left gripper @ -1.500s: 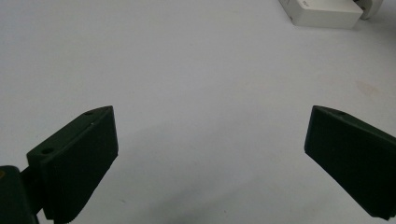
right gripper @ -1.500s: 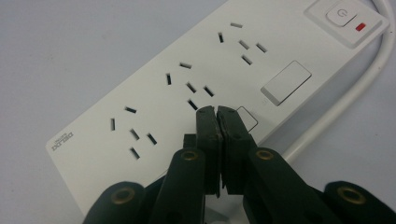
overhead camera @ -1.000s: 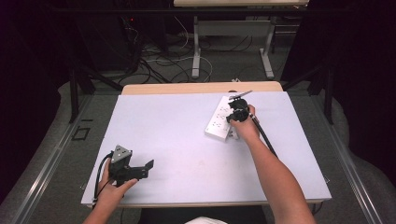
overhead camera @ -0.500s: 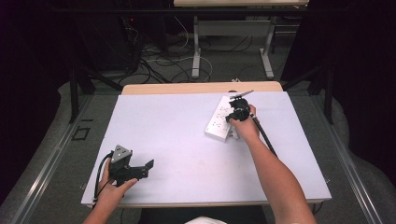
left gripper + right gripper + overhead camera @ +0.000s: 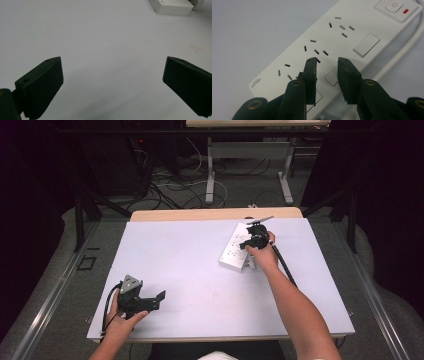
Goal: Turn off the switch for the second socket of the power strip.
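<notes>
The left gripper [image 5: 159, 297] is a black, blocky tool with a grey three-cornered plate [image 5: 132, 283] on top and a black cable [image 5: 107, 306] looping from its back; its fingers [image 5: 42, 85] are broad, flat, dark wedges with small screw holes near the tips and fine ridging along one lower edge. The right gripper [image 5: 326, 75] is black too, with a thick black cable [image 5: 283, 264] trailing back along the forearm, and its fingers [image 5: 311, 75] are narrower rectangular blocks carried on rounded arms with brass-coloured rivets at the joints. Both forearms are bare, with no sleeves showing.
</notes>
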{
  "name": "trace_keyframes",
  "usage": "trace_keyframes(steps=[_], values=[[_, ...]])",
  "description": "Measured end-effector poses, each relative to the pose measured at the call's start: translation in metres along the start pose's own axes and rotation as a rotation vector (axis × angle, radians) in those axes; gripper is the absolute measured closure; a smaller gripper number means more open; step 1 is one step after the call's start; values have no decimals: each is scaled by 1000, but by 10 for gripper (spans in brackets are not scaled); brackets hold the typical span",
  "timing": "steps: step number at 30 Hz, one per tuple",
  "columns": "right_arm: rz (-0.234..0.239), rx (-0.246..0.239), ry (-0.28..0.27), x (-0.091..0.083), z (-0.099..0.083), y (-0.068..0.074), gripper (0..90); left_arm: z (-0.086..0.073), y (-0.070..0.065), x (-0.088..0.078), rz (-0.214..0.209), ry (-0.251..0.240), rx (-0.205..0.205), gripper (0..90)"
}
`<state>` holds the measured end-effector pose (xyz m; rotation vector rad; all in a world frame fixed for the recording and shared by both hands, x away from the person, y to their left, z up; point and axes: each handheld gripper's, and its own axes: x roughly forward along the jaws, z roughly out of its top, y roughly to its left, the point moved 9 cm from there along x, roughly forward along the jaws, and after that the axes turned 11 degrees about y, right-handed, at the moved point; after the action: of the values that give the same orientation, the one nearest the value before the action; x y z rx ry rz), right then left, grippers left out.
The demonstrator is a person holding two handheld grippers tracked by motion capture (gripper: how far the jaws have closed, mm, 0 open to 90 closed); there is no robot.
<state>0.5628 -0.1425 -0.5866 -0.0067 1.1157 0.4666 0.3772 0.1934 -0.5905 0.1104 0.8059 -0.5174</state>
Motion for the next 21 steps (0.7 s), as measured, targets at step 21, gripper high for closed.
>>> trace_keyframes(steps=[21], values=[[-22,-60,-30,-12,2,9,491,0,0,0,-2,-4,-4,32]])
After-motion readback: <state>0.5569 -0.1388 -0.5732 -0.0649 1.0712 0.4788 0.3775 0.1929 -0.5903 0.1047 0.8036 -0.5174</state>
